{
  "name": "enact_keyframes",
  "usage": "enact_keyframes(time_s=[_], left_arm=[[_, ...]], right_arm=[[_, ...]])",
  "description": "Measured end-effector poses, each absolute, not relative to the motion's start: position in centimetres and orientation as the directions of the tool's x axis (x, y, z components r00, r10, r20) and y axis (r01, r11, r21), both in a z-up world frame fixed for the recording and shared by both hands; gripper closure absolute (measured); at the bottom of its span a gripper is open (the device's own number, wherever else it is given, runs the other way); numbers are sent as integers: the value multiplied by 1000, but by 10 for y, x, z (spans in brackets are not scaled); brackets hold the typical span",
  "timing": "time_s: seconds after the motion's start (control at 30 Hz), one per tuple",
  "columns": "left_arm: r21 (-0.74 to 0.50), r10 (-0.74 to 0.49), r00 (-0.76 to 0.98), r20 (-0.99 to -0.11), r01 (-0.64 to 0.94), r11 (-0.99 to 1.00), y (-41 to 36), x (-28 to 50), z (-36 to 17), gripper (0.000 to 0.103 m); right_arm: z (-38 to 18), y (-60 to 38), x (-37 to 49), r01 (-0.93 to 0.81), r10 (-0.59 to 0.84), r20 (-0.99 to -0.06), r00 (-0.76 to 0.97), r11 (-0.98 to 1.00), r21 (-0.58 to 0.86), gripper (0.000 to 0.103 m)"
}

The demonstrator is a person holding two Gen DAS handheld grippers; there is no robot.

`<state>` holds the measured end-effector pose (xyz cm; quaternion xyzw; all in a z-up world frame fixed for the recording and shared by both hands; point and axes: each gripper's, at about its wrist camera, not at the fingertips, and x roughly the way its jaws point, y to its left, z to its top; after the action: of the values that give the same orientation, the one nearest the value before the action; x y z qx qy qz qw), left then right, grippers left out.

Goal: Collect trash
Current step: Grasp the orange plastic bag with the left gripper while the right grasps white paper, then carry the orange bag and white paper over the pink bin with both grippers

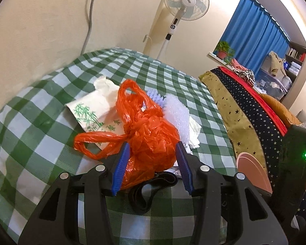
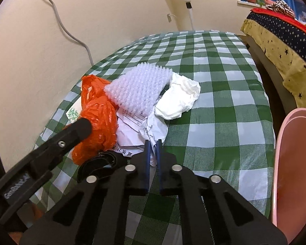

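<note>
A pile of trash lies on the green checked tablecloth. My left gripper is open, its blue pads either side of a crumpled orange plastic bag. Behind the bag are a bamboo-print paper bag, bubble wrap and white tissue. In the right wrist view my right gripper is shut on crumpled printed paper. Bubble wrap, white tissue and the orange bag lie beyond. The left gripper's finger touches the orange bag.
A black strap lies under the bag near me. A pink bin rim stands at the table's right edge. A bed with star-print covers is to the right. A standing fan and wall are behind the table.
</note>
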<state>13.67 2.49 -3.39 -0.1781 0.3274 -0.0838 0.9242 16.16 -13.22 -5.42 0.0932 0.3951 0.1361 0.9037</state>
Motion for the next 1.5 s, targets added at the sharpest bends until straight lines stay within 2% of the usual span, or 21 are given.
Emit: enact_keyframes(time_s=[0.1, 0.27, 0.4, 0.87, 1.5], left_arm=[[-380, -276, 765, -582, 44, 924, 23, 137, -36, 58], [-389, -279, 766, -579, 40, 920, 26, 134, -36, 84], [-376, -259, 781, -568, 34, 926, 29, 127, -27, 89], [-343, -231, 819, -526, 45, 938, 35, 92, 0, 90], [-293, -255, 833, -491, 118, 949, 19, 60, 23, 90]], right_arm=[[-51, -134, 158, -177, 324, -680, 658, 944, 278, 99], [-43, -138, 150, -187, 335, -661, 672, 940, 286, 100], [-32, -143, 142, -199, 348, -635, 689, 934, 295, 100], [1, -160, 96, -191, 317, -578, 752, 944, 270, 100], [40, -190, 62, -139, 239, -529, 814, 965, 222, 100]])
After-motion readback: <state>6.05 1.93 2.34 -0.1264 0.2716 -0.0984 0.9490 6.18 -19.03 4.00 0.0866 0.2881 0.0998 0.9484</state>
